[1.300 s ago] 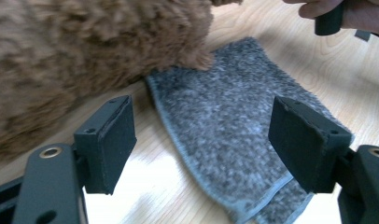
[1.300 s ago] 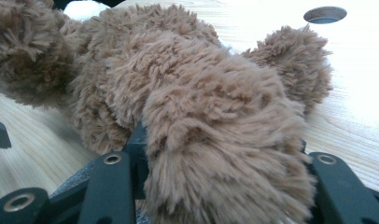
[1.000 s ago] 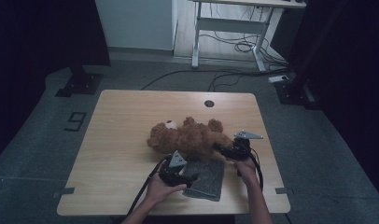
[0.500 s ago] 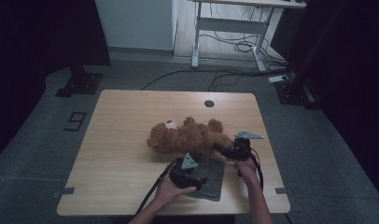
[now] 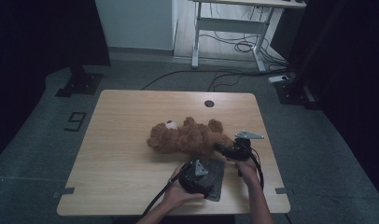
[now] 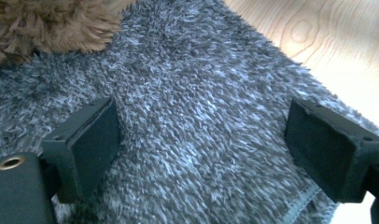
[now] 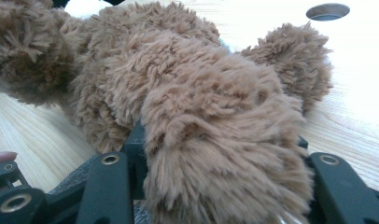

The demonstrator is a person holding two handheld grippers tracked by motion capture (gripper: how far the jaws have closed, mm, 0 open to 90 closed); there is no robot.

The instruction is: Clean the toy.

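**Tongs working a teddy bear and a grey cloth**

Both grippers are sitting at the near right of the table (image 5: 108,140). The right gripper (image 5: 223,150) is clamping a leg of the brown teddy bear (image 5: 185,137), its jaws pressing into the fur on both sides, and it is keeping the place it had a second ago. The bear is lying on its back across the table's middle, head to the left. The left gripper (image 6: 204,140) is hanging with its jaws spread wide just above the fuzzy grey cloth (image 6: 201,93), gripping nothing. Compared with a second ago, the left hand (image 5: 178,193) has shifted right and lower, so it is now over the cloth, which is lying flat at the near edge, tucked partly under the bear.
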